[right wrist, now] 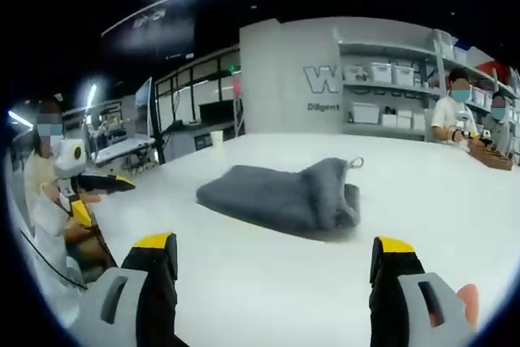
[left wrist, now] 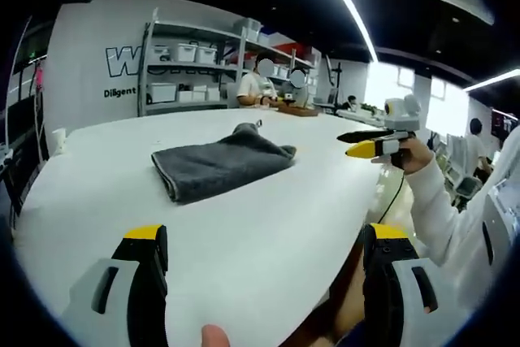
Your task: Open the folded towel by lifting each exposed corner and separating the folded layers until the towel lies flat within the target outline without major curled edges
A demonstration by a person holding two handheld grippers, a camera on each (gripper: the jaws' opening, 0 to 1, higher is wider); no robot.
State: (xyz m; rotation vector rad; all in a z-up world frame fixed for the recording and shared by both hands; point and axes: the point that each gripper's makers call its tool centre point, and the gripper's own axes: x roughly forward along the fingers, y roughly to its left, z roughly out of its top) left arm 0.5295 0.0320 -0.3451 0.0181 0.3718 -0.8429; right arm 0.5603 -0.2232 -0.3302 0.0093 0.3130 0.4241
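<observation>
The grey towel (left wrist: 221,166) lies folded in the middle of the white counter (left wrist: 268,266), with a bump and a small hanging loop (left wrist: 257,124) at its far side. No target outline can be made out on the counter around the towel.

The left claw (left wrist: 264,270) is well apart from the towel, on the near side of it, with its jaws spread wide and nothing between them. The right claw (right wrist: 276,278) is also well apart from the towel, spread wide and empty. In the left gripper view, the right claw appears to the right of the towel, held in a hand (left wrist: 414,154) beyond the counter edge.

I judge that the unfolding is not yet begun. The risks from here:

- The folded edges are thick, so a claw may pinch several layers together, and the towel would lift as a bundle instead of opening.
- The counter looks smooth, so the whole towel may slide when one corner is pulled.
- The bumped part near the loop may stay curled if it is not pulled outward.
</observation>
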